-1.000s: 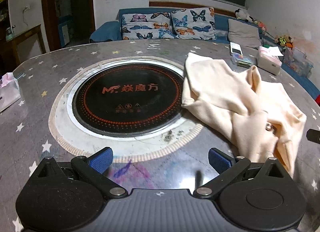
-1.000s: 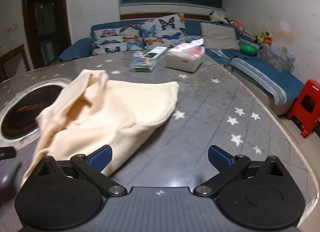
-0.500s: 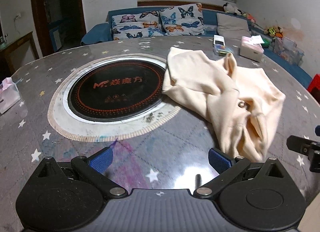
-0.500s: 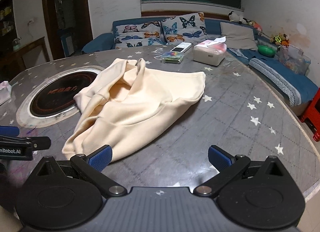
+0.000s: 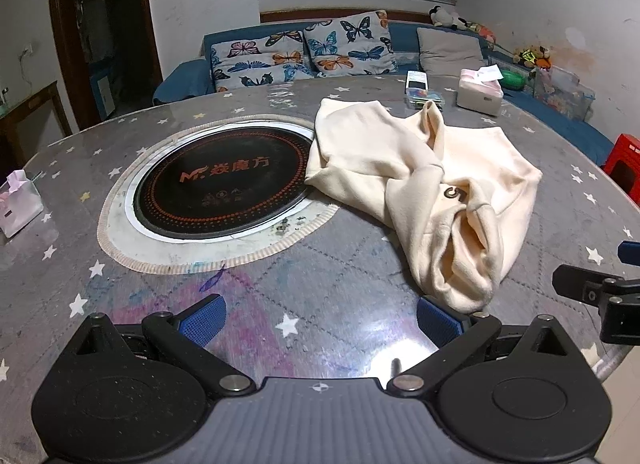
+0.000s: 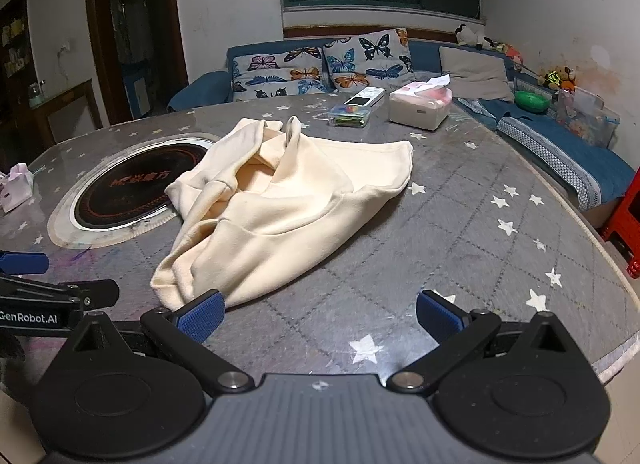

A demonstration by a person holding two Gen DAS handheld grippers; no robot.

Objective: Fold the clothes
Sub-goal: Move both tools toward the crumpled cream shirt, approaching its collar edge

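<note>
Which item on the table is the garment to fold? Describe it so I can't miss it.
Start at the round grey star-patterned table and its black induction cooktop. Just right of the cooktop, overlapping its rim, lies the crumpled cream sweatshirt: the only soft fabric there, unlike the boxy white tissue box beyond.

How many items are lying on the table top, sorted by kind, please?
Cream garment: 1
Tissue packs: 2, a white box at the far side and a pink pack at the left edge
Remote control: 1
Clear box of small colourful items: 1
Total: 5
</note>
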